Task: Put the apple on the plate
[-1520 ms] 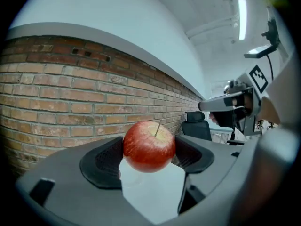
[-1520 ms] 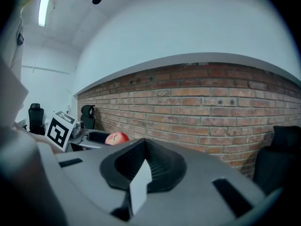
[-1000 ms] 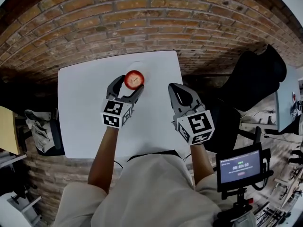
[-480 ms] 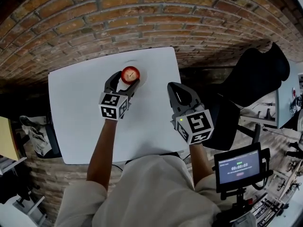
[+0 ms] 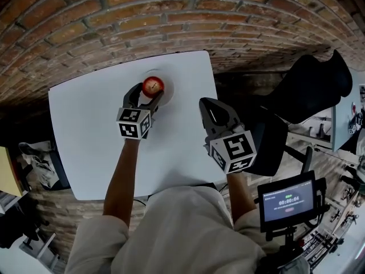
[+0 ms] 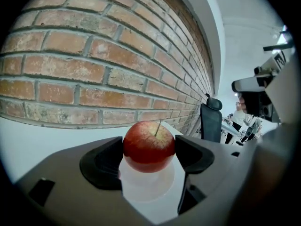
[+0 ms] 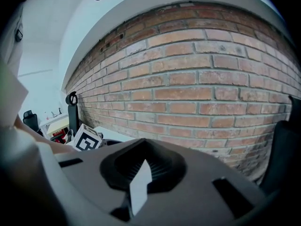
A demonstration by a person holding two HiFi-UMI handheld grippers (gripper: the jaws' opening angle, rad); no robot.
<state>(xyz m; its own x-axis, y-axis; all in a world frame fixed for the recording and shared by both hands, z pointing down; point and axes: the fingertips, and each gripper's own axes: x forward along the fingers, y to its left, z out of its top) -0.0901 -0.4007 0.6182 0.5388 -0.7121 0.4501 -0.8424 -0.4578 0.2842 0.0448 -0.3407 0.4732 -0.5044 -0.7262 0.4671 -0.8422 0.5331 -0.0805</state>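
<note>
A red apple (image 5: 153, 85) (image 6: 149, 146) with its stem up sits between the pads of my left gripper (image 5: 151, 91) (image 6: 149, 155), which is shut on it. Both pads touch its sides. A small white plate (image 5: 167, 84) (image 6: 146, 186) lies directly beneath the apple, near the far edge of the white table (image 5: 85, 130). I cannot tell whether the apple rests on the plate or hangs just above it. My right gripper (image 5: 207, 104) (image 7: 140, 175) is shut with nothing in it, over the table's right edge, apart from the plate.
A brick wall (image 5: 114, 21) runs just behind the table's far edge. A black office chair (image 5: 311, 87) stands to the right. A small screen on a stand (image 5: 288, 200) is at the lower right. Bags (image 5: 37, 161) lie left of the table.
My left gripper has carried the apple a little away from me, and it now sits centred over the plate. The right gripper has hardly moved.
</note>
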